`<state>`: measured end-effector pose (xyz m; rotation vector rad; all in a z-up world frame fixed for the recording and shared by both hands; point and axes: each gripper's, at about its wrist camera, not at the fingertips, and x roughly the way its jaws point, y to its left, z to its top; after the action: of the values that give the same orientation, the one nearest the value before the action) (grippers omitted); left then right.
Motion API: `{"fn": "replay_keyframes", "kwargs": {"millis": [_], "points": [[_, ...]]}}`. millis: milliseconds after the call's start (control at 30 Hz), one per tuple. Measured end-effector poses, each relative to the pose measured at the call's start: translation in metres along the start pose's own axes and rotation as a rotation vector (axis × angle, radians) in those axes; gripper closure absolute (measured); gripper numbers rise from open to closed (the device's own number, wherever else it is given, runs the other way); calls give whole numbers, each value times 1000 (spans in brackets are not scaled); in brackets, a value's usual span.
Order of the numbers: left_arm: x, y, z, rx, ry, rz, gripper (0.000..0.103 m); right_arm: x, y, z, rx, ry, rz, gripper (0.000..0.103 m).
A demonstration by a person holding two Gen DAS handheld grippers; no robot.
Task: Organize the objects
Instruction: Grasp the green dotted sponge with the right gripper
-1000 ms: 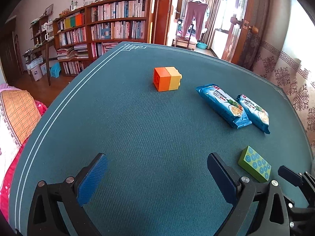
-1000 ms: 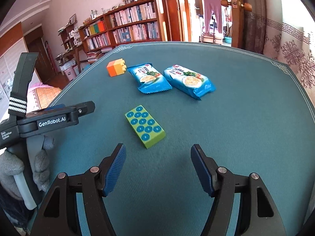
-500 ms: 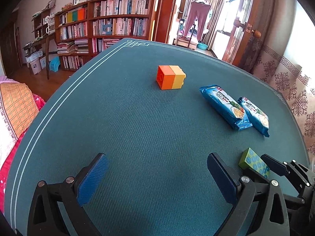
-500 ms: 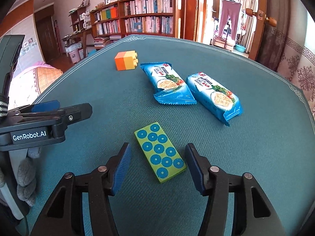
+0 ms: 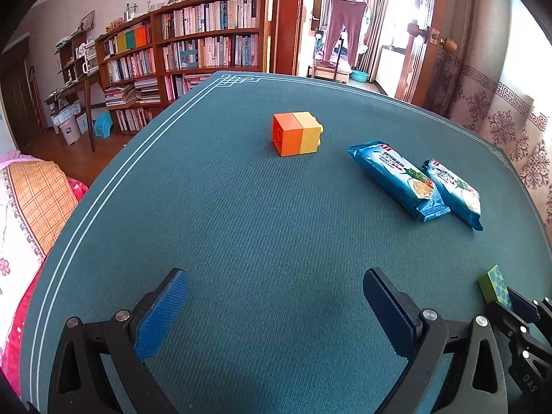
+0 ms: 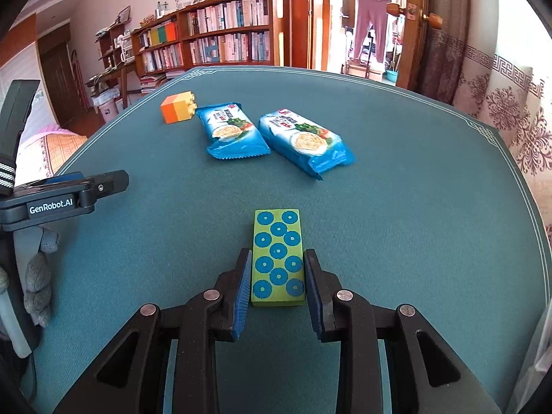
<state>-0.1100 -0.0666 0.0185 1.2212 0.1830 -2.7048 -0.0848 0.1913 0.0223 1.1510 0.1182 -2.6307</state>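
Observation:
A flat green block (image 6: 278, 258) with blue rings lies on the teal table (image 6: 414, 189). My right gripper (image 6: 277, 253) is closing on it, its blue pads (image 6: 242, 286) pressing the block's two long sides. In the left wrist view only one end of the green block (image 5: 495, 286) shows, at the far right. My left gripper (image 5: 275, 276) hovers open over bare cloth, nothing between its fingers. An orange and yellow brick (image 5: 297, 134) stands farther back. Two blue snack packets (image 6: 234, 131) (image 6: 305, 141) lie side by side beyond the block.
The left gripper (image 6: 69, 189) reaches in from the left of the right wrist view, with a gloved hand (image 6: 38, 276) below it. Bookshelves (image 5: 193, 51) and a doorway (image 5: 345, 34) stand past the table's far edge. A bed cover (image 5: 31, 207) lies to the left.
My right gripper moved forward around the green block and its jaws closed from wide apart onto the block's sides; the block now lies straight between them. The left gripper stayed open and barely moved.

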Motion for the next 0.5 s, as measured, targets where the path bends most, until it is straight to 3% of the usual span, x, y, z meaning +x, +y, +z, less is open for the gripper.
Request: {"fn": "replay_keyframes", "kwargs": {"millis": [500], "points": [[13,-67,62,8,-39,-10,0,-11,-16,-13,87,-14,48,73]]}}
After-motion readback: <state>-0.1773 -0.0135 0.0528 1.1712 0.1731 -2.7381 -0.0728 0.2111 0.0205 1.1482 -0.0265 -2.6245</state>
